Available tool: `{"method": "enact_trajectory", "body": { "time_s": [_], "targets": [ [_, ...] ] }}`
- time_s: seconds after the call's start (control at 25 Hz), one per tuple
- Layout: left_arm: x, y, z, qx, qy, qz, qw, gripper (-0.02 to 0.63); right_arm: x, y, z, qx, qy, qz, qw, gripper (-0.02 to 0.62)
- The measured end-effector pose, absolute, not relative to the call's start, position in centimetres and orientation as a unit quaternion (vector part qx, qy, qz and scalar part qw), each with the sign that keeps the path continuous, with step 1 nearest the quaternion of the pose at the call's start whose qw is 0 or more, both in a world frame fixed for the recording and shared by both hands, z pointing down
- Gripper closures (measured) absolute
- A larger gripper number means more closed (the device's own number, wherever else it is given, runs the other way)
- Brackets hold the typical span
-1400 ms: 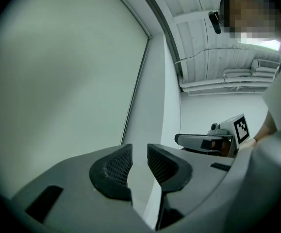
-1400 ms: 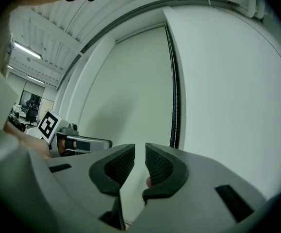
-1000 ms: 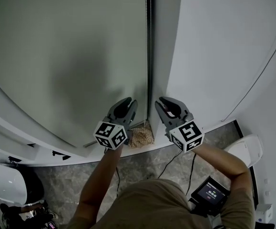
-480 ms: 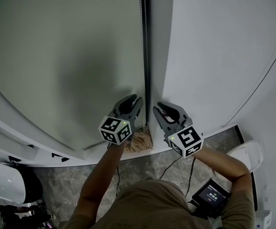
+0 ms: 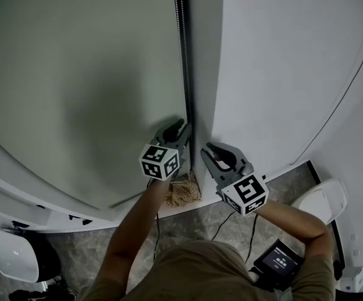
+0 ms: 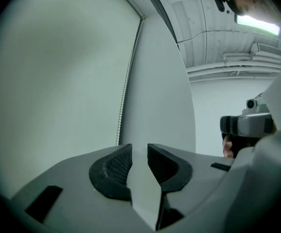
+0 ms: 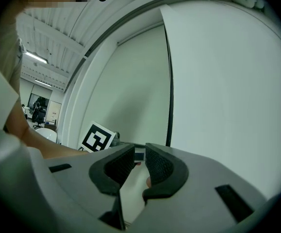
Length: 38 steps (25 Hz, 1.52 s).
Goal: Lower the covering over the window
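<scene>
White wall [image 5: 281, 61] flanked a pale blind [image 5: 81, 74] and its bead chain [image 5: 182, 55]. The left hand-held gripper [image 5: 181, 128] hung near the chain, the right hand-held gripper [image 5: 206, 153] beside it, both with jaws narrowly apart and empty.

The bead chain [image 5: 182, 55] hangs in a corner. The flat blind [image 5: 74, 74] spreads bare to its left, and a white wall pier [image 5: 263, 74] juts out just right of it, so the chain can only be approached from the front. Below the chain a woven basket [image 5: 184, 192] fills the corner. The left gripper [image 5: 182, 127], jaws apart and empty, crowds the chain. The right gripper [image 5: 205, 152] sits just right of the chain, leaving a narrow gap.
</scene>
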State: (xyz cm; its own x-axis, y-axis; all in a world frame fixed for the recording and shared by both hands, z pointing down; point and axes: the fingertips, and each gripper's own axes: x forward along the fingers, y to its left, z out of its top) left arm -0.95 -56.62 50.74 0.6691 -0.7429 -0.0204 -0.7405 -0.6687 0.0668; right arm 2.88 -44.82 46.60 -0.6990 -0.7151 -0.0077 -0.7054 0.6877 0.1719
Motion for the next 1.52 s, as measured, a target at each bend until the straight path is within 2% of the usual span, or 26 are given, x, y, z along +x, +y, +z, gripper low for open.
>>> {"method": "enact_trajectory", "body": {
  "time_s": [0.32,0.6,0.72,1.28,1.36,1.52],
  "targets": [
    [2.2,-60.9,51.4,0.929,-0.370,0.011,0.025,0.512,4.4,-46.0,45.7,0.435,-0.897,-0.073,0.017,0.542],
    [-2.9,-64.4,53.5,0.925,-0.379,0.036,0.019,0.496,-1.6,-46.1,46.0,0.458,-0.886,-0.073,0.026,0.541],
    [-2.1,-65.6,54.1,0.926,-0.375,0.042,0.018,0.475,-1.2,-46.4,46.1,0.469,-0.880,-0.071,0.026,0.542],
    [-0.3,-66.9,52.1,0.956,-0.294,-0.007,-0.018,0.463,-0.2,-47.3,46.6,0.497,-0.865,-0.064,0.032,0.543],
    [0.1,-66.9,52.0,0.956,-0.293,-0.007,-0.020,0.469,0.1,-47.5,46.7,0.500,-0.863,-0.063,0.034,0.543],
    [0.5,-67.2,52.0,0.955,-0.294,-0.010,-0.020,0.528,0.6,-47.7,46.5,0.503,-0.861,-0.064,0.036,0.543]
  ]
}}
